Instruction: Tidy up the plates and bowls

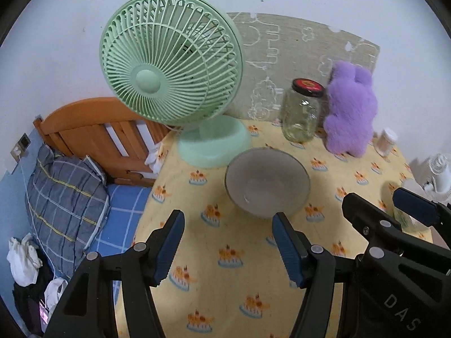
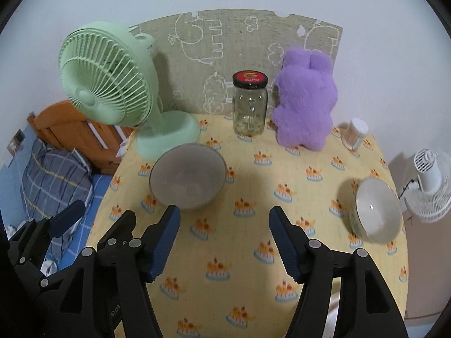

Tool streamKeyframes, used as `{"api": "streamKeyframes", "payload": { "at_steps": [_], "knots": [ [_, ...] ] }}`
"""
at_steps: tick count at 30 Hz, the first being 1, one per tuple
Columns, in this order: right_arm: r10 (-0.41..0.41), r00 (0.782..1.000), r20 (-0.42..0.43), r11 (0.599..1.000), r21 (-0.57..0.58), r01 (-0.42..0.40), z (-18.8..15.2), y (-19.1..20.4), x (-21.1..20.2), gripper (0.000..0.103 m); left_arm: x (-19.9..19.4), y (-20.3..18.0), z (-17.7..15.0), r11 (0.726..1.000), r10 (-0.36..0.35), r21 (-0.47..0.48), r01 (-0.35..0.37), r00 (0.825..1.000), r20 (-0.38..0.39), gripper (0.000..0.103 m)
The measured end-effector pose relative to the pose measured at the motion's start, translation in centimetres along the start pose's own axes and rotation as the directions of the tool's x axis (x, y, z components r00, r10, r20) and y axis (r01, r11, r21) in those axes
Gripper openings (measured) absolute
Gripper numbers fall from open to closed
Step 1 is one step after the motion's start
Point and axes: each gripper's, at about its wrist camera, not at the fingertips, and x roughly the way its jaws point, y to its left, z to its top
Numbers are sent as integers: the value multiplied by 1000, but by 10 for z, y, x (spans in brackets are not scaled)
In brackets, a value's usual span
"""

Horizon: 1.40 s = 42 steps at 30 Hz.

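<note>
A grey bowl (image 1: 267, 181) stands upright on the yellow tablecloth (image 1: 225, 253), just past my left gripper (image 1: 227, 225), which is open and empty. The grey bowl also shows in the right wrist view (image 2: 187, 176), ahead and left of my right gripper (image 2: 224, 221), which is open and empty. A white bowl (image 2: 376, 209) stands near the table's right edge, to the right of my right gripper. The right gripper also shows in the left wrist view (image 1: 377, 200), at the right, with the white bowl mostly hidden behind it.
A green desk fan (image 2: 112, 84) stands at the back left, a glass jar (image 2: 250, 105) with a red and black lid, a purple plush toy (image 2: 305, 101) and a small clear container (image 2: 355, 133) along the back. A bed (image 1: 64, 186) lies left of the table. A white fan (image 2: 428, 183) stands at the right.
</note>
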Motion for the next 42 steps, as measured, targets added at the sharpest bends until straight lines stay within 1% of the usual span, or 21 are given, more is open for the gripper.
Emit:
{"api": "streamKeyframes", "payload": {
  "at_steps": [3,5,7,10,12,14,16,19,21,25,26,27,28,29,31,33,35,42],
  "knots": [
    [8,1000,-11,1000,-17,-8,15,-3,21,69,19,-2,12,999,24,-31,-25,1000,-12,67],
    [7,1000,-17,1000,-27,-7,22,-5,35,69,36,-3,18,998,20,-54,-22,999,-36,67],
    [14,1000,-17,999,-28,-14,29,-8,53,69,50,-4,22,998,19,-63,-21,999,-40,67],
    [-25,999,-24,1000,-10,24,37,-12,76,69,72,-7,29,996,39,-75,-43,998,-53,67],
    [-7,1000,-30,1000,-10,6,41,-13,92,69,85,-6,32,996,30,-83,-35,998,-58,66],
    [13,999,-44,1000,-11,-14,45,-14,104,69,97,-6,34,996,18,-88,-24,998,-67,64],
    [25,998,-58,1000,-13,-26,48,-12,119,69,106,-5,36,995,40,-90,-47,997,-73,63],
    [34,995,-89,999,-8,-35,49,-10,136,69,121,-8,36,994,80,-74,-86,994,-76,60],
    [35,995,-90,999,-11,-36,48,-8,144,69,130,-7,35,994,71,-81,-79,993,-91,59],
    [43,993,-112,999,-13,-45,49,-5,159,69,138,-13,34,996,76,-45,-80,993,-86,46],
    [47,991,-122,999,-10,-49,48,-5,163,68,141,-14,34,995,89,-34,-92,992,-92,43],
    [54,990,-134,999,-3,-55,48,-4,166,62,143,-12,34,994,97,-38,-101,991,-97,43],
    [65,988,-142,998,4,-65,48,-4,169,58,147,-10,34,993,98,-48,-104,989,-109,39],
    [75,986,-151,997,8,-75,48,-4,173,51,150,-9,34,994,90,-56,-98,989,-120,35],
    [81,985,-153,997,4,-81,48,-2,176,45,156,-5,33,994,62,-78,-72,989,-133,30],
    [77,986,-145,997,-6,-78,48,0,176,31,158,-5,32,995,38,-86,-50,990,-135,24],
    [74,987,-142,997,-10,-76,48,0,178,27,159,-7,32,995,40,-82,-52,990,-138,24],
    [74,986,-150,997,-25,-79,48,0,176,27,160,-8,33,995,43,-80,-56,987,-158,23]
  ]
}}
